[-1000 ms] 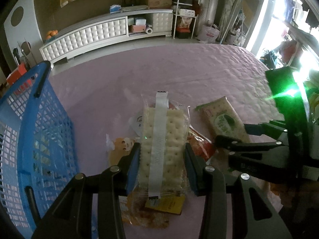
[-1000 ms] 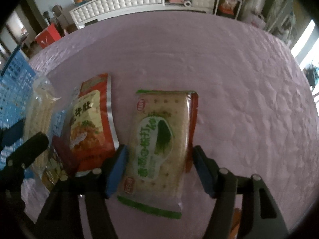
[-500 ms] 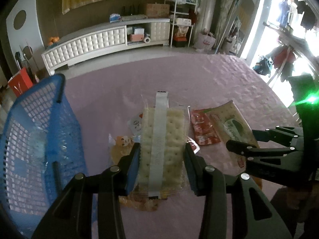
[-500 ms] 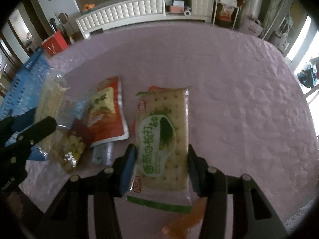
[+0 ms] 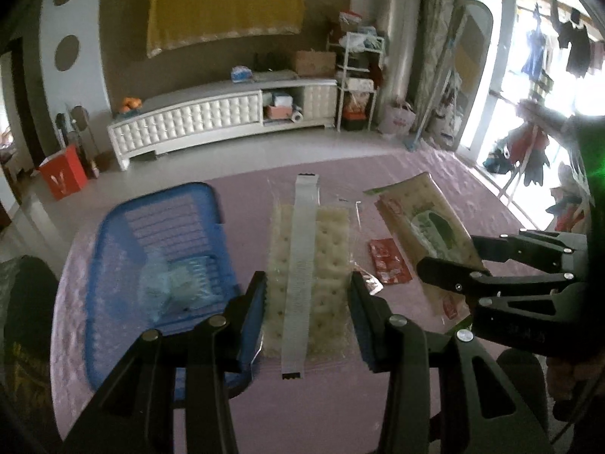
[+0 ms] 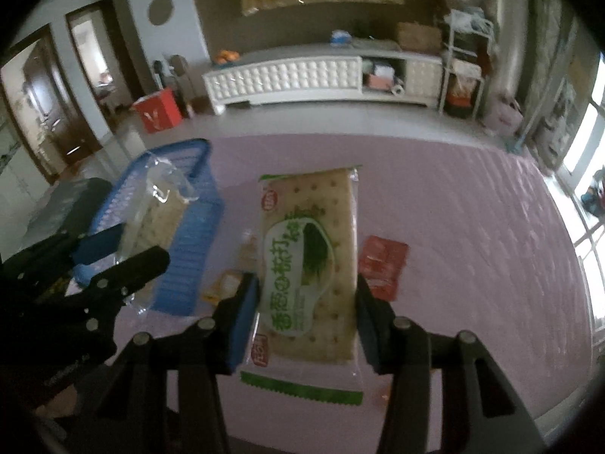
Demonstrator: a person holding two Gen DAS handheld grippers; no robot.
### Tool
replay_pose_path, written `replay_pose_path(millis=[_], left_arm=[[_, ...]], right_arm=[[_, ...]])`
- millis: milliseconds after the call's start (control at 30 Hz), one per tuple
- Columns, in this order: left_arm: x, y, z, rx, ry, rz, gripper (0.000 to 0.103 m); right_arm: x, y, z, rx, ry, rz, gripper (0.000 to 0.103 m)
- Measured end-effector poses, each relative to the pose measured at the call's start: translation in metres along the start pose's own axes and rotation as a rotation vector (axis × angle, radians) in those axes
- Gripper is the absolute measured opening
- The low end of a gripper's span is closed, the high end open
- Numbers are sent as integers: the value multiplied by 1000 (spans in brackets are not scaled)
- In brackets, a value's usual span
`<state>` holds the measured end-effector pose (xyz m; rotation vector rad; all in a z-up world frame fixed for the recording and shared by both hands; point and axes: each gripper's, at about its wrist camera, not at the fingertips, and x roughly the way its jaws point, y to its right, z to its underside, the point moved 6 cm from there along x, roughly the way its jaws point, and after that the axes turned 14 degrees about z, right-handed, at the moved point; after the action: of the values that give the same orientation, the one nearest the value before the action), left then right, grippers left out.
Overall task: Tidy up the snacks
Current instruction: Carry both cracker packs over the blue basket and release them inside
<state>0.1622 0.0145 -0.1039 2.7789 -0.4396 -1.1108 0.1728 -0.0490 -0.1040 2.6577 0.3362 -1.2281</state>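
Both packs have come up off the purple bedspread point(image 5: 332, 408) since a second ago. On my left wrist view, the left claw point(image 5: 308, 302) is clamped on the clear cracker pack point(image 5: 308, 265), just right of the blue basket point(image 5: 113, 249); a red sachet point(image 5: 389, 261) lies below. On my right wrist view, the right claw point(image 6: 306, 314) is closed on the green-print cracker pack point(image 6: 310, 261), held above the bedspread, basket to its left.
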Motion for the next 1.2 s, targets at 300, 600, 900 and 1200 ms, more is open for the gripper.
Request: replay_pose_path(millis=[300, 600, 900, 1200], left_arm=[[-61, -48, 12, -48, 28, -67, 40], [-100, -94, 21, -77, 74, -102, 40], [-93, -131, 31, -124, 58, -89, 40], [-77, -155, 40, -189, 41, -40, 40]], right_arm=[[-25, -60, -21, -55, 67, -78, 54], [-25, -109, -36, -126, 97, -110, 54], [-3, -145, -40, -169, 66, -131, 54], [23, -167, -40, -171, 4, -143, 54]])
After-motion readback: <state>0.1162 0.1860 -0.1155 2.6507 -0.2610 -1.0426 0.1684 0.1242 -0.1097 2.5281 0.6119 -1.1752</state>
